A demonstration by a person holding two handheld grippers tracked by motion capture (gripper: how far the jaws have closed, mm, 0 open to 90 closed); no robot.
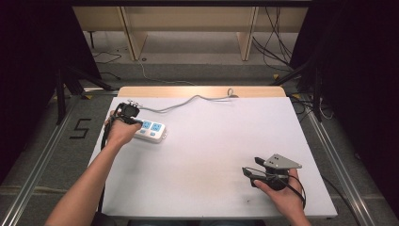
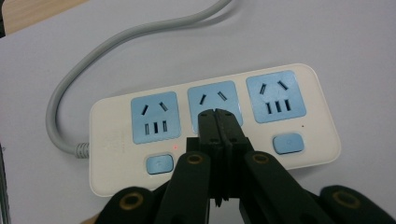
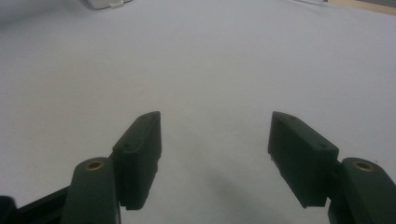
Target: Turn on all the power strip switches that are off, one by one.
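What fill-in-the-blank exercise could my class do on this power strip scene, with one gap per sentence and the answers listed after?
1. The power strip has ____ blue sockets.
2. The left gripper is shut, its tips over the ____ socket.
3. The right gripper has its jaws ____ above the bare white table.
4. A small ____ light glows beside the strip's left button.

Answers: three; middle; open; red

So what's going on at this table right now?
A person holds a hand-held gripper in each hand. The left hand-held gripper, jaws shut, sits over the middle socket of a white power strip with blue sockets, whose small red light is lit. The right hand-held gripper is open above the bare white tabletop.
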